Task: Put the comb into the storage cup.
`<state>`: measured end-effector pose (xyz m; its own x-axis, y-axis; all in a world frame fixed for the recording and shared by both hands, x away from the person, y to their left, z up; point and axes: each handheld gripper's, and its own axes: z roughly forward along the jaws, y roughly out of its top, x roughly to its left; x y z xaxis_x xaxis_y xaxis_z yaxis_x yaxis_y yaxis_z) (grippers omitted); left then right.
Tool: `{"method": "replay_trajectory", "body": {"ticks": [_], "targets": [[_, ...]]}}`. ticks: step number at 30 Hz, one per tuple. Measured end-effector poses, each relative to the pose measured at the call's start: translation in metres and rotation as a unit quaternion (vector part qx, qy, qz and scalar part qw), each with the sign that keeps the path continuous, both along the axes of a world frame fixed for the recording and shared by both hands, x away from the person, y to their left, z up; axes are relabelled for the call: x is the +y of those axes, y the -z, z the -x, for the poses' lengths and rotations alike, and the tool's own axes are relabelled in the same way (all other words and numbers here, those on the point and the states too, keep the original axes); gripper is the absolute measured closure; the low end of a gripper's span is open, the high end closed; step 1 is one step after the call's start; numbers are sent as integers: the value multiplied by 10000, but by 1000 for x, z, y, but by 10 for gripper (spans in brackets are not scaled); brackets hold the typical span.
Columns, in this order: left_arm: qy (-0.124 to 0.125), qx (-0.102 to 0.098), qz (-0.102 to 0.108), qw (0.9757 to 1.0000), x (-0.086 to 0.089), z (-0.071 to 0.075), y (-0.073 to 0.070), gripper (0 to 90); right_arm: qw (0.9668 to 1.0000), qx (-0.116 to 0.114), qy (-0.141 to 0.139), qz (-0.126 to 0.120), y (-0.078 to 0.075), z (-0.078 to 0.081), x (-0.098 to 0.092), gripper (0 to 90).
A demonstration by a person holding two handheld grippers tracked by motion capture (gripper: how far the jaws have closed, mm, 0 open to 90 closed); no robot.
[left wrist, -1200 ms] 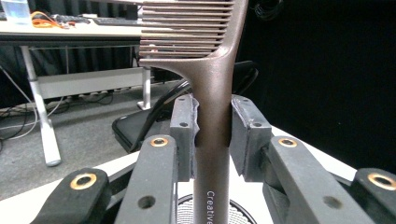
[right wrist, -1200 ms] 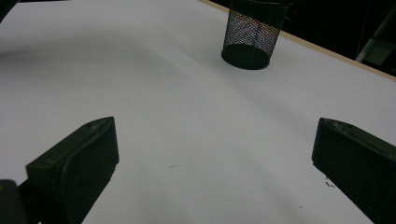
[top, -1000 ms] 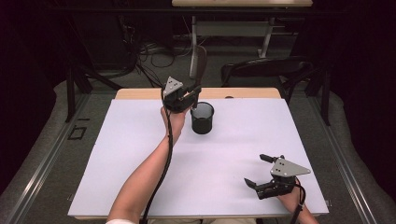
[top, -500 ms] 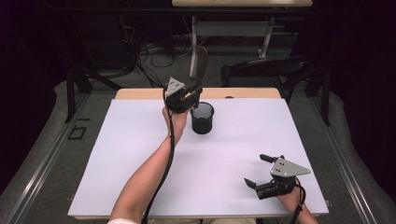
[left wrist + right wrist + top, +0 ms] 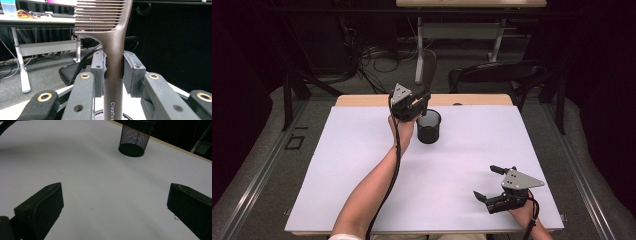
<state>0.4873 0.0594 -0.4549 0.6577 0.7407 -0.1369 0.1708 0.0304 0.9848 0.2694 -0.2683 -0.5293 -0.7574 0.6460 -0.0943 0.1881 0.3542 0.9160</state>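
In the left gripper view my left gripper [image 5: 113, 68] is shut on the handle of a brown comb [image 5: 114, 42], which stands upright with its teeth at the top. Its lower end hangs just above the rim of a black mesh cup [image 5: 98, 115]. The high view has that gripper [image 5: 418, 102] raised at the far middle of the table, right over the mesh cup [image 5: 429, 128]. My right gripper [image 5: 486, 182] rests low at the near right, open and with nothing between its jaws. In the right gripper view the jaws [image 5: 115, 202] stand wide apart, and the mesh cup [image 5: 133, 138] is far ahead.
A white sheet [image 5: 462, 160] covers most of the wooden table [image 5: 362, 100]. Beyond the far edge are a dark chair [image 5: 497, 75], desk legs and cables on the floor. Dark floor lies on both sides of the table.
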Motion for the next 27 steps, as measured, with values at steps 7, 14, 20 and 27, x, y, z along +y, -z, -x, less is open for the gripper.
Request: {"method": "replay_trajectory", "body": {"ticks": [7, 14, 20, 27], "targets": [[-8, 16, -2, 10000, -2, -2, 4, 726, 10000, 12, 0, -4, 0, 0, 0, 3], [4, 43, -78, 10000, -5, -3, 8, 726, 10000, 24, 8, -19, 0, 0, 0, 4], [25, 19, -141, 9999, -8, -5, 12, 726, 10000, 18, 4, -3, 0, 0, 0, 4], [26, 86, -86, 9999, -8, -7, 17, 726, 10000, 35, 11, -8, 0, 0, 0, 4]]}}
